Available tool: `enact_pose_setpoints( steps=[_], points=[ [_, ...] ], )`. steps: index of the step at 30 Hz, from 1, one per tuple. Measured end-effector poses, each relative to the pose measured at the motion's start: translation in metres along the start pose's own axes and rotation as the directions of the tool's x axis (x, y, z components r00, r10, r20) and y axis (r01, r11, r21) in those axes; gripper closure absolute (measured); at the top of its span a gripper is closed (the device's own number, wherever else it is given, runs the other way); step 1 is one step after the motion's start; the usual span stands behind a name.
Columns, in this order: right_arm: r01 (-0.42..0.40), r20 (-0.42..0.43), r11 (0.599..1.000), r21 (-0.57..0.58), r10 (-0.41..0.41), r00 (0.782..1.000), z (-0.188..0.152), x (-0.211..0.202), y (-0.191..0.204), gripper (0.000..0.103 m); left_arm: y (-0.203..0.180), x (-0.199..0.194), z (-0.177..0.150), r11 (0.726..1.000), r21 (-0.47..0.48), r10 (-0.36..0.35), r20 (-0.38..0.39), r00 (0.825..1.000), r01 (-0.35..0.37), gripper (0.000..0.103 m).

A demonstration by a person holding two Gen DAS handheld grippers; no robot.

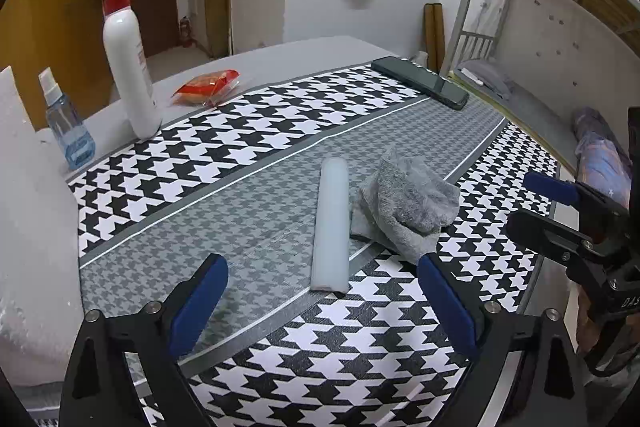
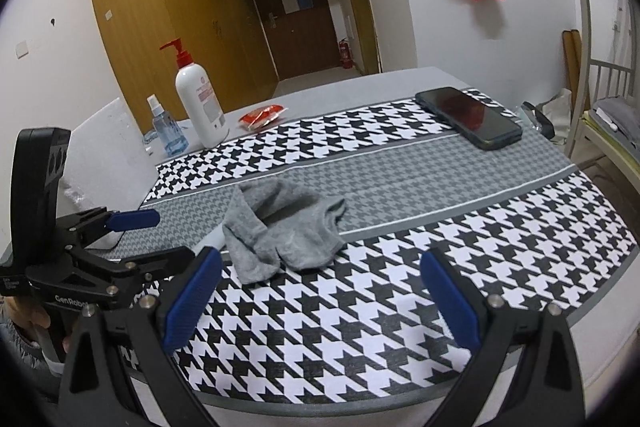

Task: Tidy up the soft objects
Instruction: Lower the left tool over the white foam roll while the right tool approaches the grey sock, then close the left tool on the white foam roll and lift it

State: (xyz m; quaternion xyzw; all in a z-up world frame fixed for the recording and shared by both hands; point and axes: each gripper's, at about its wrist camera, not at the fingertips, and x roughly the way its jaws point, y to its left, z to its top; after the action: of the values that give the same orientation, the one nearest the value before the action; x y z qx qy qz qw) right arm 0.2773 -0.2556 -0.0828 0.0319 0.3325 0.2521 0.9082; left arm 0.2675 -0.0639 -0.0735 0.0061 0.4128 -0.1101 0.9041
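Note:
A crumpled grey sock [image 1: 404,207] [image 2: 280,231] lies on the houndstooth cloth [image 1: 360,339] in the middle of the table. Beside it on its left rests a pale, translucent white cylinder [image 1: 330,223]; in the right wrist view only its tip [image 2: 214,239] shows behind the sock. My left gripper [image 1: 320,267] [image 2: 172,235] stands open, its blue pads wide on either side of the cylinder's near end and not touching it. My right gripper [image 2: 320,259] [image 1: 528,201] is open too, to the right of the sock and short of it, with nothing between its fingers.
A white pump bottle [image 1: 128,67], a small blue spray bottle [image 1: 66,123] and a red packet [image 1: 208,87] stand at the far left. A dark phone [image 1: 420,81] lies at the far right. A white foam block [image 1: 28,227] borders the left; a bunk bed [image 1: 520,27] stands beyond the right edge.

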Motion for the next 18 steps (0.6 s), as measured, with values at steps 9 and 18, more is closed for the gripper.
enact_pose_setpoints(
  steps=[9,18],
  points=[
    [-0.019,-0.031,0.998,-0.055,0.017,0.999,0.007,0.011,0.004,0.002,0.001,0.014,0.000,1.000,0.008,-0.013,-0.025,1.000,0.013,0.034],
    [-0.047,-0.060,0.995,-0.087,0.042,0.997,0.008,0.022,0.009,0.002,-0.003,0.023,-0.001,0.999,0.048,-0.016,-0.048,0.999,0.018,0.053]
  ],
)
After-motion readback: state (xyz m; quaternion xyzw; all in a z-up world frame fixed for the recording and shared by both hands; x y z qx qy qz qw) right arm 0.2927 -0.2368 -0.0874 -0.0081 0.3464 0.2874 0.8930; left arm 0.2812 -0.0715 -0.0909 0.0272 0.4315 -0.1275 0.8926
